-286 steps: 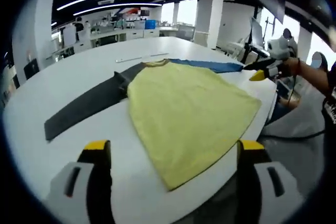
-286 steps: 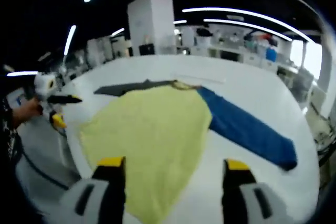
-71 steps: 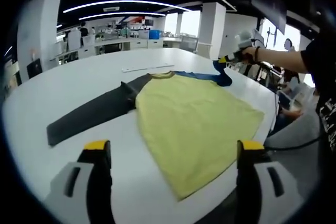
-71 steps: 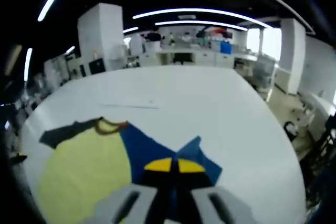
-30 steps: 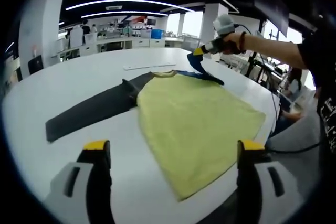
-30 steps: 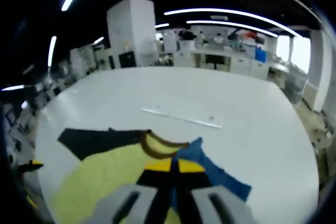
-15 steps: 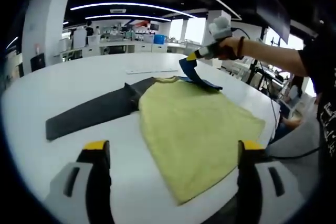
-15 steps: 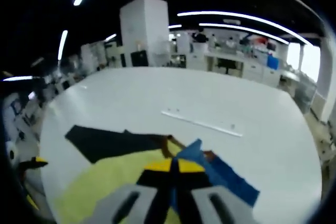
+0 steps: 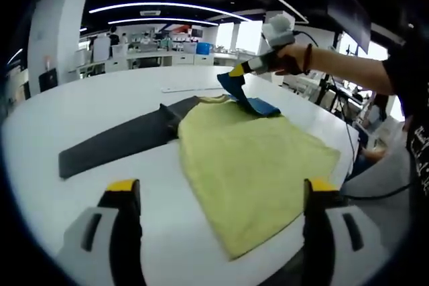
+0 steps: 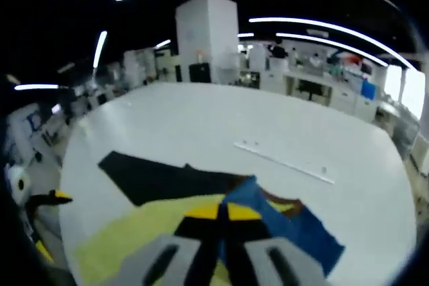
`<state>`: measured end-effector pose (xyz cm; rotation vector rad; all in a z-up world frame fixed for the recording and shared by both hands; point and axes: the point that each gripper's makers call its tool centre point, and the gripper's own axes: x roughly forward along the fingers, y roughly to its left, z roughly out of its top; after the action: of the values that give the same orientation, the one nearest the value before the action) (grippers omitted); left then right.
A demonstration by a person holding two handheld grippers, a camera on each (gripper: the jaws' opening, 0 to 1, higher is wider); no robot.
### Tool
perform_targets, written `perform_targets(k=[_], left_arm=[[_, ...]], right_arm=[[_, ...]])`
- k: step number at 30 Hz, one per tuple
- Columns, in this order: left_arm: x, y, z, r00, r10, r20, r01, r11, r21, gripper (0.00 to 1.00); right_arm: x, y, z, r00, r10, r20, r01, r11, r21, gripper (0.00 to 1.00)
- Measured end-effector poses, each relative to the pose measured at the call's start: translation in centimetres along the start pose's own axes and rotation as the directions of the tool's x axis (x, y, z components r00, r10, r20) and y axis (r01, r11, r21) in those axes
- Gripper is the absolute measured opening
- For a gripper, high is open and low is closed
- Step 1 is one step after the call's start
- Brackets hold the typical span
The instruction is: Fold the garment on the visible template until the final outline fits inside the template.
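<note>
i'm keeping my left tongs [image 9: 218,205] spread wide, hovering near the yellow shirt's [image 9: 251,159] hem on the white bench [image 9: 80,105]. its black sleeve [image 9: 114,142] is lying flat. my right tongs [image 10: 219,212] are pinching the blue sleeve [image 10: 291,229], lifting it over the collar.

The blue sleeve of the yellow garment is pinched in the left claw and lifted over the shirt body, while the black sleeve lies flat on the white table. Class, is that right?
Not quite. The right claw pinches the blue sleeve, not the left one; the right gripper view shows it clamped between the closed yellow tips. The left claw is open and holds nothing. The black sleeve does lie flat on the white table, beside the yellow garment.
</note>
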<state>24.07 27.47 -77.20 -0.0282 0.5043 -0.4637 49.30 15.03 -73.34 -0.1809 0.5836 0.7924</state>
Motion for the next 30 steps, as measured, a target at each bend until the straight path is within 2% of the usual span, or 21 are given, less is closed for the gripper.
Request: perform_targets(k=[3, 8, 12, 17, 24, 30], left_arm=[[-0.1, -0.2, 0.1, 1.0, 0.004, 0.001, -0.004, 1.0, -0.001, 0.99], [0.0, -0.3, 0.1, 1.0, 0.007, -0.003, -0.007, 1.0, -0.003, 0.99], [0.0, -0.5, 0.2, 1.0, 0.007, -0.004, -0.007, 1.0, -0.005, 0.98], [0.0, -0.3, 0.2, 1.0, 0.012, -0.003, -0.012, 1.0, -0.007, 0.98], [0.0, -0.1, 0.1, 1.0, 0.011, -0.006, -0.011, 1.0, -0.009, 0.98], [-0.1, 0.0, 0.2, 1.0, 0.012, -0.002, -0.012, 1.0, -0.011, 0.98]], right_arm=[[0.2, 1.2, -0.3, 0.999, 0.036, -0.003, -0.036, 0.999, -0.005, 0.0], [0.5, 3.1, -1.0, 0.997, 0.083, -0.013, -0.083, 0.995, -0.06, 0.0], [0.9, 4.1, -1.9, 0.993, 0.118, -0.024, -0.119, 0.991, -0.061, 0.0], [1.7, 4.6, -3.3, 0.991, 0.122, -0.053, -0.126, 0.989, -0.072, 0.0], [2.4, 6.2, -5.1, 0.988, 0.133, -0.084, -0.136, 0.99, -0.043, 0.0], [3.9, 7.0, -6.8, 0.98, 0.153, -0.125, -0.157, 0.988, -0.016, 0.0]])
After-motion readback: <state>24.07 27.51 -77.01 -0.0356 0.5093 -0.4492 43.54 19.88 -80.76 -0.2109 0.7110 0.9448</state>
